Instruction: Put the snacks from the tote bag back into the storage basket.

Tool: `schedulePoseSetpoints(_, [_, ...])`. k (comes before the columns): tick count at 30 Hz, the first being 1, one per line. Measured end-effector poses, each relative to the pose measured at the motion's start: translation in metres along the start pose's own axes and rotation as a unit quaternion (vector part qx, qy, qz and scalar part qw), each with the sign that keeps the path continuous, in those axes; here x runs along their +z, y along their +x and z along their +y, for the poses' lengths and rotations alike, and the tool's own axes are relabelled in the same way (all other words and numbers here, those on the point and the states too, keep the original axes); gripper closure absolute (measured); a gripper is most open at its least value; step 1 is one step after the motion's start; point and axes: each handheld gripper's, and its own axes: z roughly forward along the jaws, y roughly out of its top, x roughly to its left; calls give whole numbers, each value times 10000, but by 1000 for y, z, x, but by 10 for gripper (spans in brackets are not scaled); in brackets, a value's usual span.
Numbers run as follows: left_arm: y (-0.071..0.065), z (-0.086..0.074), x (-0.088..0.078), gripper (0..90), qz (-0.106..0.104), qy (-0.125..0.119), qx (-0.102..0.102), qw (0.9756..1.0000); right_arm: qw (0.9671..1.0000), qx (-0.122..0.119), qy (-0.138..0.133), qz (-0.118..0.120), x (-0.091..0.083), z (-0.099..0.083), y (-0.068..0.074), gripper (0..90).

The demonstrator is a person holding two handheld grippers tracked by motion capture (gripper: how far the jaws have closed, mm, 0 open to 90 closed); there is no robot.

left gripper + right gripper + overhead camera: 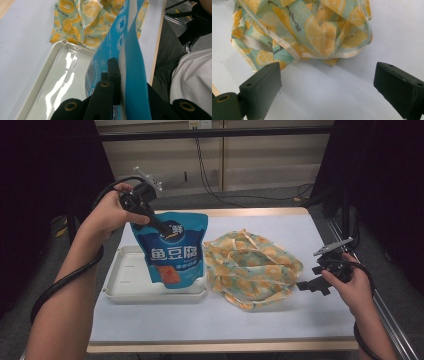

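A blue pouch (172,252) with white characters and an orange picture near its bottom is held upright by its top edge, hanging over the white tray (126,279), its lower end near the tray floor.

A pale table top (280,227) with a light wooden edge stands on a grey floor (250,200). Behind it runs a beige panelled wall (260,165), crossed near its top by a dark horizontal bar (215,133). Black cables (210,180) hang down the wall and trail across the floor. Black curtains (380,180) close in both sides, leaving the edges dim.
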Motion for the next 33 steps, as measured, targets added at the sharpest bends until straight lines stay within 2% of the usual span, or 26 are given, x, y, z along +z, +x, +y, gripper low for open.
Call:
schedulePoseSetpoints(4, [4,-4,6,900,-54,101,36,9999,10000,-10,-6,17,0,0,0,77])
schedulePoseSetpoints(11, [6,-13,18,900,-147,42,9,9999,10000,-7,-17,14,1,0,-1,77])
schedulePoseSetpoints(12, [7,-14,19,900,-184,80,139,9997,10000,-12,15,20,1,0,0,77])
schedulePoseSetpoints(13, [6,-16,21,900,-199,51,59,9998,10000,-15,2,37,1,0,0,77])
schedulePoseSetpoints(15, [7,-20,24,900,-188,89,72,9998,10000,-38,-17,37,2,1,0,77])
schedulePoseSetpoints(16, [8,-23,25,900,-217,35,6,9998,10000,-34,-6,22,2,1,1,77])
schedulePoseSetpoints(18, [8,-27,23,900,-160,-68,35,9998,10000,-49,-12,34,2,1,1,78])
schedulePoseSetpoints(20, [8,-32,22,892,-182,-44,-11,9998,10000,-46,-15,27,2,1,1,78])
schedulePoseSetpoints(21, [8,-34,20,868,-210,-61,-5,9998,10000,-40,-8,30,2,1,1,77])
schedulePoseSetpoints(22, [7,-35,19,804,-165,-49,20,9999,10000,-52,-10,25,2,1,0,78])
schedulePoseSetpoints(24, [4,-39,17,716,70,52,-145,9999,10000,-72,11,27,3,1,0,77])
schedulePoseSetpoints(25, [4,-41,15,642,173,71,-247,9995,10000,-73,23,39,4,1,1,77])
schedulePoseSetpoints(26, [3,-44,14,578,202,65,-302,9993,10000,-89,32,4,4,1,1,77])
schedulePoseSetpoints(28, [2,-49,12,479,395,55,-412,9984,10000,-83,18,26,4,1,1,77])
schedulePoseSetpoints(29, [3,-52,9,431,479,182,-299,9982,9999,-108,16,33,4,1,1,77])
schedulePoseSetpoints(30, [1,-55,10,385,574,39,-538,9969,10000,-82,21,27,4,1,2,77])
schedulePoseSetpoints(31, [3,-58,7,360,639,221,-397,9969,10000,-74,26,30,4,1,2,77])
schedulePoseSetpoints(32, [0,-62,8,333,689,129,-592,9958,10000,-81,21,26,4,1,1,77])
schedulePoseSetpoints(33, [2,-65,6,310,727,207,-453,9961,10000,-76,23,14,4,1,1,77])
